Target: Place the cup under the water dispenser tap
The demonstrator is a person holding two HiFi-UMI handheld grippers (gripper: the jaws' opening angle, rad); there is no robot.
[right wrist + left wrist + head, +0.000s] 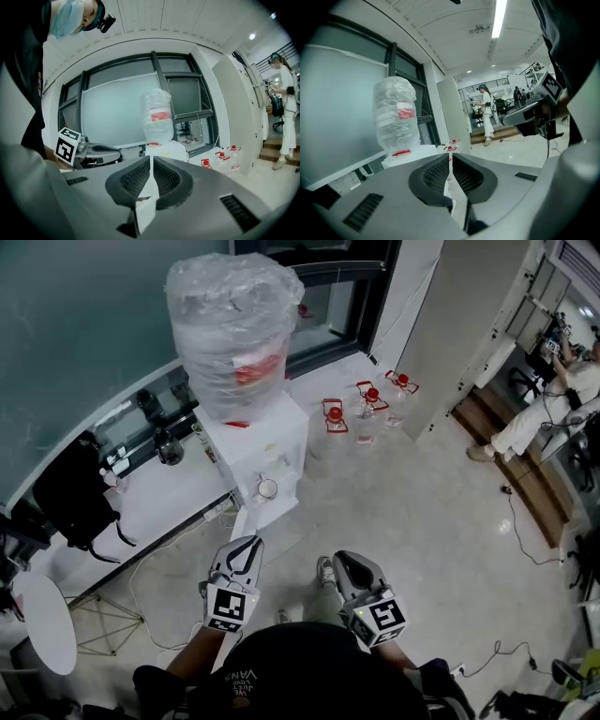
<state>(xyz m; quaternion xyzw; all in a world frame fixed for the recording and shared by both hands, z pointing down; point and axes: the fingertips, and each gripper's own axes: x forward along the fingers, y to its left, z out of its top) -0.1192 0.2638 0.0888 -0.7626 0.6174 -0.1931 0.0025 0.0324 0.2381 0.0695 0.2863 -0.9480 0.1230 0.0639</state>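
Note:
A white water dispenser stands by the window with a plastic-wrapped bottle on top. A small white cup sits in the dispenser's recess below the tap. My left gripper hovers in front of the dispenser, below the cup in the head view, its jaws together with nothing between them. My right gripper floats beside it to the right, also shut and empty. In the left gripper view the gripper faces the wrapped bottle. The right gripper points at the bottle and dispenser.
Several clear water jugs with red caps stand on the floor right of the dispenser. A black bag lies on the white ledge at left. A round white table is at the lower left. A person in white stands far right; cables cross the floor.

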